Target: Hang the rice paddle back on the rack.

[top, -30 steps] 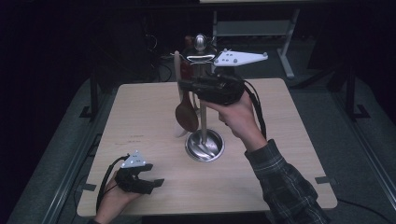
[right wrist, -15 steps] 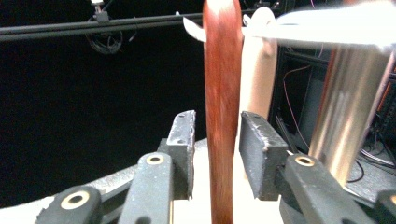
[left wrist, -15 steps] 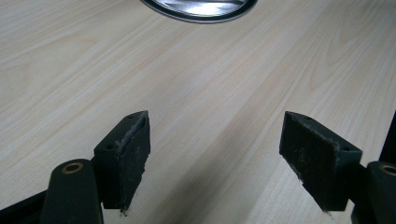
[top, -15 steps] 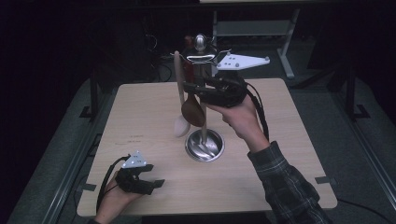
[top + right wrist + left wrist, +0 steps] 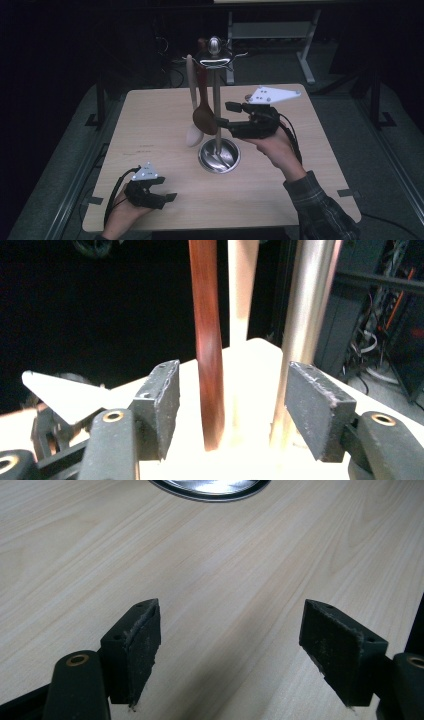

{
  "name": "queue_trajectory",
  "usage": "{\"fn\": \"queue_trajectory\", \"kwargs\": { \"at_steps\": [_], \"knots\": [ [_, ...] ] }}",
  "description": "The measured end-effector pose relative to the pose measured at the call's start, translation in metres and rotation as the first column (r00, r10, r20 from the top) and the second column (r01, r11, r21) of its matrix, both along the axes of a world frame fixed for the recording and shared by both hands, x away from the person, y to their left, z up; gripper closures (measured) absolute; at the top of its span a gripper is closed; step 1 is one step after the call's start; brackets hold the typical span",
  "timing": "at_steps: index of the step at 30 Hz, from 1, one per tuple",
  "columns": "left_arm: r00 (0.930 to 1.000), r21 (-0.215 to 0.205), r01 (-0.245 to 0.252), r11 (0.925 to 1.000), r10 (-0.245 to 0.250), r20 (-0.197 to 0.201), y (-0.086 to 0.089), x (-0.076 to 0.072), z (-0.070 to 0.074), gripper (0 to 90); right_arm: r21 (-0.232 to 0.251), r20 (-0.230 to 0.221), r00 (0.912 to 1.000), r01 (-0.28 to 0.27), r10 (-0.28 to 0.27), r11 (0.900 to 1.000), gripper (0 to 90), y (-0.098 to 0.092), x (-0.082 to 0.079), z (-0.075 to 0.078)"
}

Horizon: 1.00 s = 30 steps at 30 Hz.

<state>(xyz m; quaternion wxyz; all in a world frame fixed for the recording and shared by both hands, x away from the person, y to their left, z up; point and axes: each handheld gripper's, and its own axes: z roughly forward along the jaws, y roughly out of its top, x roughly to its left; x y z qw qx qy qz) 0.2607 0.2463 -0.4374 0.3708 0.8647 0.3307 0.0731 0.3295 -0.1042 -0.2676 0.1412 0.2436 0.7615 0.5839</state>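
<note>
Two spoons hang from the stand at the middle of the table: a dark wooden spoon (image 5: 204, 116) with a reddish-brown handle and a broad oval bowl, and a pale wooden spoon (image 5: 192, 134), slimmer, just to its left. Both hang upright from the hooked top of the stand (image 5: 216, 55), their bowls above the table. The stand is polished metal: a straight round pole rising from a shallow, shiny dish-shaped base (image 5: 219, 156).

My right gripper (image 5: 226, 114) lies level beside the pole, its matte black jaws pointing at the dark spoon's bowl. In the right gripper view its jaws have just been opening; the dark handle (image 5: 207, 345) stands in the gap between the rough, foam-like pads, touching neither, so I read the spoon as released. The pale handle and the pole stand behind it.

My left gripper (image 5: 159, 192) rests near the table's front left corner, well apart from the stand. Its jaws stand wide, with bare table between the frayed pads (image 5: 145, 647).

The table (image 5: 150, 110) is light wood-grain laminate, rectangular with rounded corners.
</note>
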Motion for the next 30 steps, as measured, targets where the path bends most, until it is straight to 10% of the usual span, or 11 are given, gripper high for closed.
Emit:
{"fn": "queue_trajectory", "kwargs": {
  "at_steps": [14,30],
  "knots": [
    [0.9998,-0.002,0.009,1.0,-0.009,0.016,0.0,0.001,-0.003,19.4,-0.128,-0.087,0.9954,0.031,-0.042,0.991,18.7,-0.047,-0.021,-0.084],
    [0.9995,0.047,0.011,0.9988,-0.013,0.029,0.005,0.005,-0.008,13.9,-0.267,-0.193,0.967,0.112,-0.167,0.957,13.6,-0.09,-0.045,-0.162]
  ]
}}
